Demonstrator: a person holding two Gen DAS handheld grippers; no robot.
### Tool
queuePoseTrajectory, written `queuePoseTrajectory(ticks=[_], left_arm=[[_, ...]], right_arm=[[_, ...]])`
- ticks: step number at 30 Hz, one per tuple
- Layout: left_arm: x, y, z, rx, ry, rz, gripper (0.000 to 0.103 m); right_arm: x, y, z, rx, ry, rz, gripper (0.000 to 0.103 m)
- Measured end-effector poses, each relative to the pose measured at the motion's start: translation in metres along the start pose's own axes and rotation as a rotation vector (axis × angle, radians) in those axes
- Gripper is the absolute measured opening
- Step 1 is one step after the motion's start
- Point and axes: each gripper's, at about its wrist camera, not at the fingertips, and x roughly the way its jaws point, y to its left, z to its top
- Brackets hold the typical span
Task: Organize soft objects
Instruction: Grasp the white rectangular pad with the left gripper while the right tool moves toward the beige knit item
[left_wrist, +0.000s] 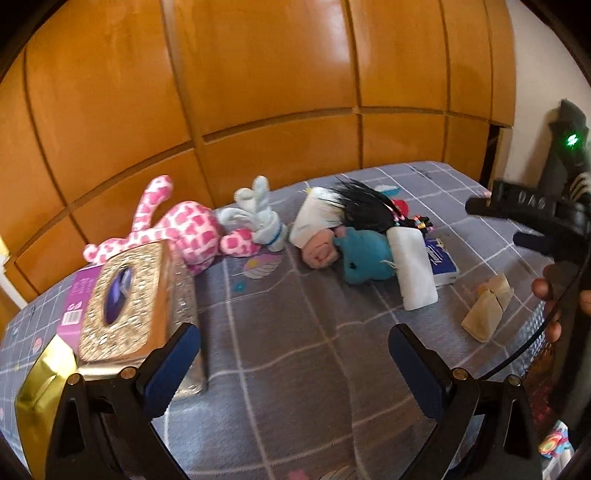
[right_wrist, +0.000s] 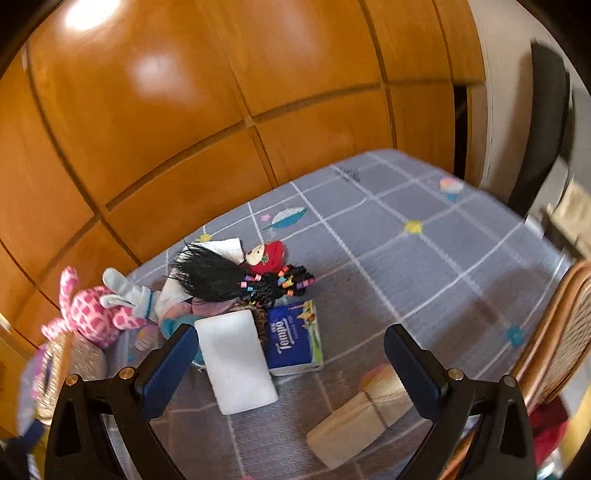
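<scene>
Right now both of my tools hang released above the bed (left_wrist: 295, 350), a grey sheet with white grid lines set against an orange wooden panelled wall (left_wrist: 258, 74). My left hand-held gripper (left_wrist: 293, 354) has its jaws spread wide with nothing between them, and my right hand-held gripper (right_wrist: 291, 363) is spread the same way, also holding nothing.

Close in front of the left one, a glittery gold tissue box (left_wrist: 125, 306) stands in the way on its left side, lying on a purple package (left_wrist: 79, 295), with a shiny gold packet (left_wrist: 40, 395) at the near edge. The box shows one oval opening with something purple inside.

The soft things lie in a loose row further back: one pink-and-white spotted plush (left_wrist: 184, 232), one pale blue bunny (left_wrist: 258, 214) touching it, one doll with black hair (left_wrist: 354, 210) and bead-tied braids (right_wrist: 291, 282), one teal plush (left_wrist: 365, 258) pressed against the doll, and one small red plush (right_wrist: 267, 256) behind the hair. A white folded cloth (right_wrist: 236, 365) leans over the teal plush and overlaps a blue Tempo tissue pack (right_wrist: 295, 338). Apart from these, one tan paper-wrapped bundle (right_wrist: 364, 413) lies just under the right tool's right finger.

A wicker chair (right_wrist: 561, 332) stands at the bed's right edge.
</scene>
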Motion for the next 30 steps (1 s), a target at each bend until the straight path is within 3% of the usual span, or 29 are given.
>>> queuePoseTrajectory(ticks=[6, 11, 19, 30], left_arm=[[0.030, -0.015, 0.009, 0.015, 0.044, -0.071, 0.102], [0.063, -0.029, 0.020, 0.007, 0.115, -0.176, 0.083], [0.094, -0.062, 0.043, 0.011, 0.146, -0.296, 0.082], [0.139, -0.099, 0.052, 0.020, 0.235, -0.274, 0.082]], right_arm=[[0.002, -0.012, 0.001, 0.077, -0.005, 0.053, 0.103], [-0.003, -0.018, 0.000, 0.106, -0.033, 0.088, 0.103], [-0.012, -0.031, -0.002, 0.178, -0.104, 0.143, 0.102], [-0.016, -0.037, -0.004, 0.206, -0.139, 0.194, 0.103]])
